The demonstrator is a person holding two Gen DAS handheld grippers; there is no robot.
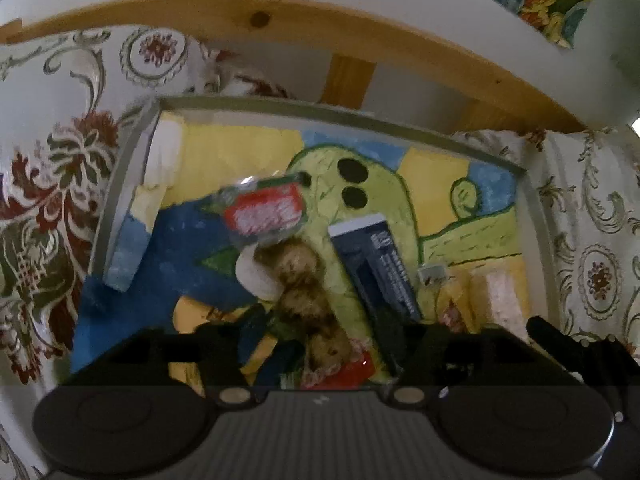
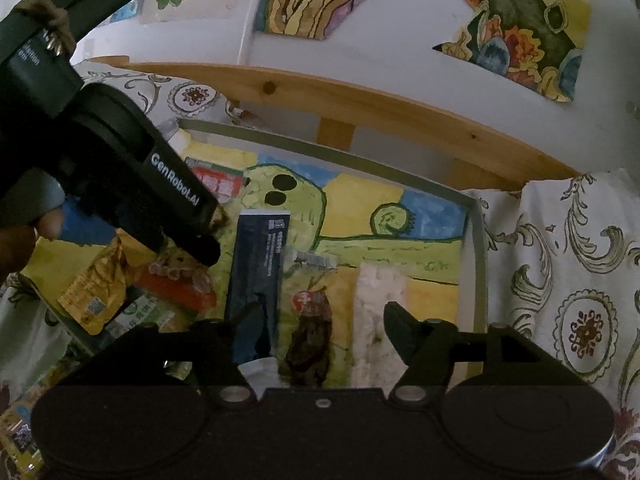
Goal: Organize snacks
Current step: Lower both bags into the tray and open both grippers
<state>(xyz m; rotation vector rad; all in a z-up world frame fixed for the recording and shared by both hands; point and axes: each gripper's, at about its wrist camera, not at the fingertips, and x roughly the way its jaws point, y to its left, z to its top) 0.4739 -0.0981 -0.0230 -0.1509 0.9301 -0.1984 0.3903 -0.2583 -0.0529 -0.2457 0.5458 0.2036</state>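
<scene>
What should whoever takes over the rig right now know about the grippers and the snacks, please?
Left gripper: open, over a clear packet of brown snacks, not gripping it.
Right gripper: open, holding nothing, above a white bar.
Tray: holds both of those, plus a dark blue packet and a red-labelled packet. A gold pouch lies at its left edge.
Done: several snacks are in the tray.
Left: the left side is piled untidily, and a yellow item outside the tray probably belongs inside.
</scene>
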